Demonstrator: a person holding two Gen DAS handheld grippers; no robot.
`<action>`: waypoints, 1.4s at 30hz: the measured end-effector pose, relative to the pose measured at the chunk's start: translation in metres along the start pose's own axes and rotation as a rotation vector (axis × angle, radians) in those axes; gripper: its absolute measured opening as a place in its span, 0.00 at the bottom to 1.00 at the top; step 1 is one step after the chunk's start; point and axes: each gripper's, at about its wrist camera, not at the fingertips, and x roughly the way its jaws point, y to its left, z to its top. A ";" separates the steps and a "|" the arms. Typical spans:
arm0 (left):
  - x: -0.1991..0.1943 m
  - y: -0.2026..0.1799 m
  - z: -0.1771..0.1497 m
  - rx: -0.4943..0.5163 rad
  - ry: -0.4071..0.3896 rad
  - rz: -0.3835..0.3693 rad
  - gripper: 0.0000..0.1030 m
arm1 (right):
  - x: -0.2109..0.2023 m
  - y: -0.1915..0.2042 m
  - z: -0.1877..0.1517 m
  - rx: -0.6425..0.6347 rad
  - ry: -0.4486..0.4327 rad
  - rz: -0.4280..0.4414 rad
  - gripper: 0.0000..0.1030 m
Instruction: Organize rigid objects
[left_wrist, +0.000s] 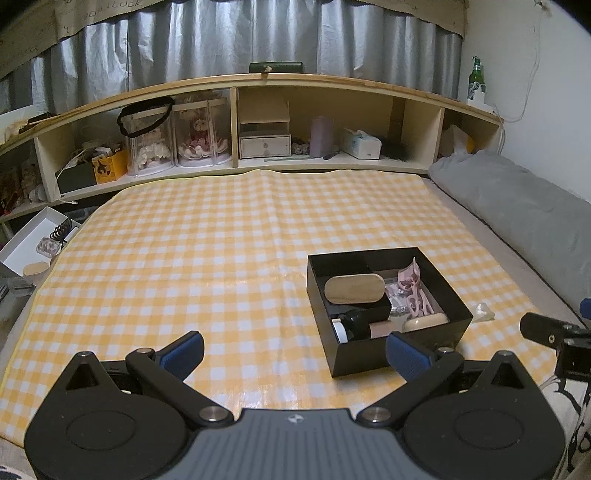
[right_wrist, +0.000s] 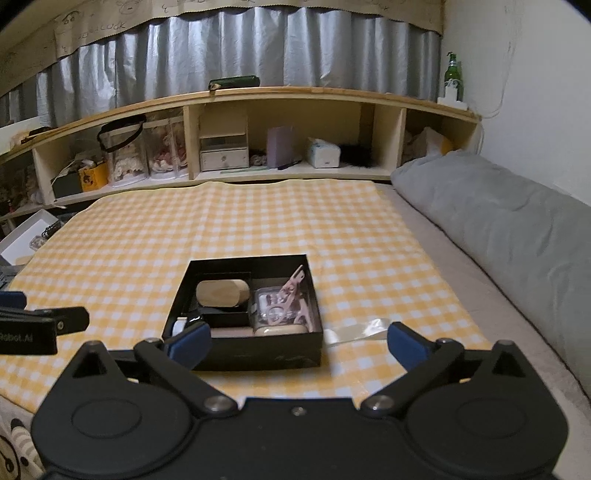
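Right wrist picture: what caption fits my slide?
Open right hand-held gripper hovers before a black box of trinkets on a yellow checked cloth.

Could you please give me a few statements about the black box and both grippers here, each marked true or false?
1. The black box sits on the yellow checked cloth. True.
2. The right gripper is shut on the wooden oval piece. False: its jaws stand wide open, holding nothing.
3. The left gripper is open and empty. True.
4. The black box is empty. False: it holds the wooden oval piece, a pink item and more.
5. A green bottle stands on the shelf. True.
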 end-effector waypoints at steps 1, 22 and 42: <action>-0.001 0.000 -0.001 0.000 0.000 0.002 1.00 | 0.000 0.000 0.000 0.001 0.000 -0.004 1.00; -0.006 0.011 -0.002 -0.016 -0.013 0.012 1.00 | 0.001 0.003 -0.002 -0.016 0.004 -0.023 1.00; -0.006 0.014 -0.002 -0.008 -0.016 0.009 1.00 | 0.001 0.002 -0.002 -0.014 0.007 -0.022 1.00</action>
